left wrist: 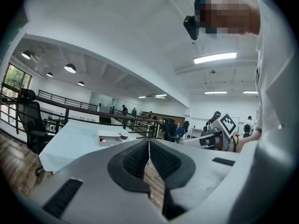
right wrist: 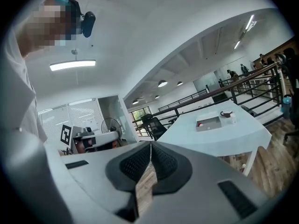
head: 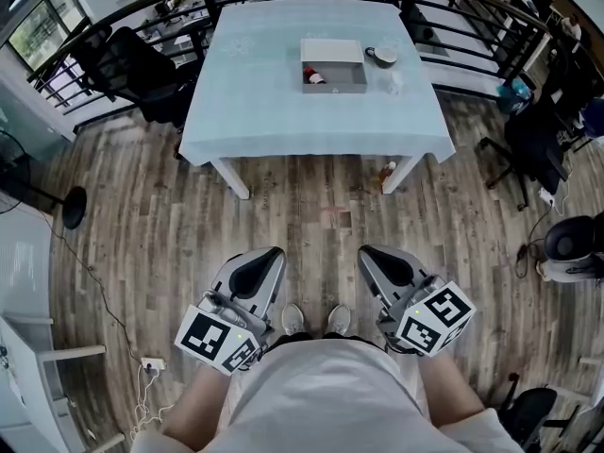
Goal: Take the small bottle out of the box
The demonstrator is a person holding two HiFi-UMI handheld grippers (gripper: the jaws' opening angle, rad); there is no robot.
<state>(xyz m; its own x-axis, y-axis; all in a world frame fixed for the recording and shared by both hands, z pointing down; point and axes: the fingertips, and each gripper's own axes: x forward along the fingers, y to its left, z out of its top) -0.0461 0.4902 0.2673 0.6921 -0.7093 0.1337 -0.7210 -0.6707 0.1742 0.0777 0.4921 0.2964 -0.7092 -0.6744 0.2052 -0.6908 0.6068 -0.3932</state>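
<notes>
Bare wood floor (head: 311,225) mid-frame gives an open run to the table (head: 255,111) at top centre. Left half of the tabletop is free. Box (head: 336,86) is open from above; bowl (head: 382,57) crowds its right. Black chair (head: 132,59) upper left, railing (head: 472,15) behind the table.

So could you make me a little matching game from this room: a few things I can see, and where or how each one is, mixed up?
Things:
1. grey box
2. dark cup
3. black office chair
4. left tongs

Place or state:
a. on the floor, left of the table
b. on the table, open
c. shut, nothing in them
d. on the table, just right of the box

Pairs: 1-b, 2-d, 3-a, 4-c
</notes>
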